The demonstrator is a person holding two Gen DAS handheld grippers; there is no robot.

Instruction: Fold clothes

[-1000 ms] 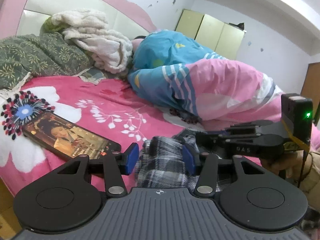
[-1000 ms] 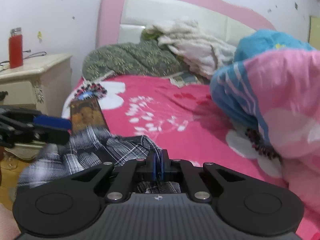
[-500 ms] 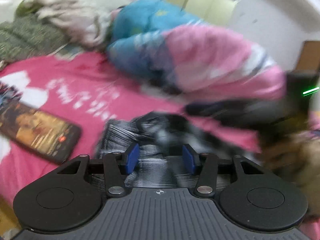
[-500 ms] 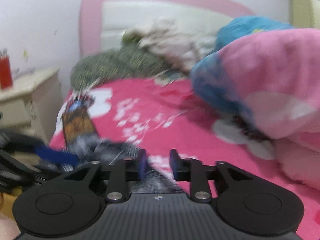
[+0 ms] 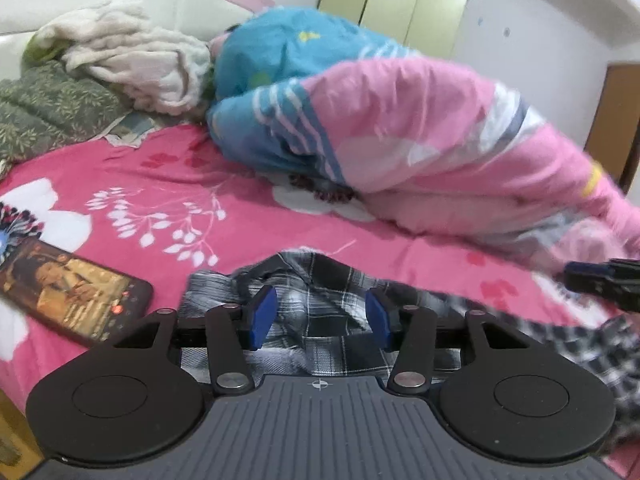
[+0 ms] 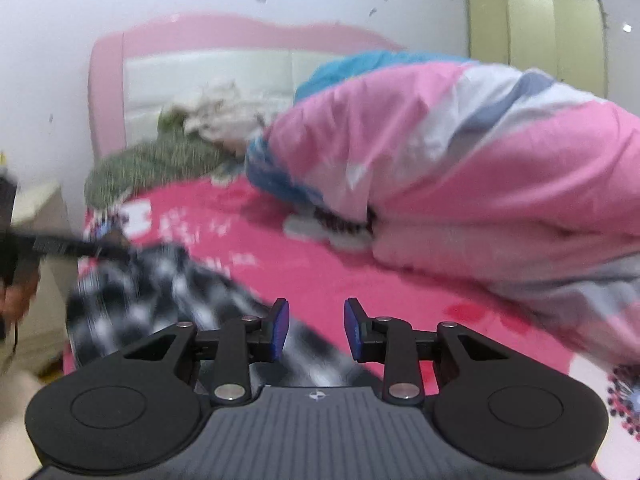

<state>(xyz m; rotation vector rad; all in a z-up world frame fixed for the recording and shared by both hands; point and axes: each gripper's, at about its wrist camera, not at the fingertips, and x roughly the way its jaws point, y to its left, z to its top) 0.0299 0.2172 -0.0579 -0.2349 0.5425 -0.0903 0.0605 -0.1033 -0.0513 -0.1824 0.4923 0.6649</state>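
The plaid shirt [image 5: 320, 312] lies crumpled on the pink bedsheet [image 5: 248, 240] at lower centre, its long axis running left to right. The left gripper [image 5: 318, 316] stands half open over the shirt, pads clear of the cloth. The right gripper [image 6: 316, 326], partly open, grips nothing; the cloth trails to its lower left.

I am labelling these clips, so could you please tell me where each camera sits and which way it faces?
Left wrist: on the left gripper, looking over the plaid garment and phone toward the quilt; its own open fingers show, and the right gripper at the right edge.
Right wrist: on the right gripper, facing the headboard; its open fingers show, the left gripper blurred.
Shared: garment, quilt, pink sheet, wardrobe.
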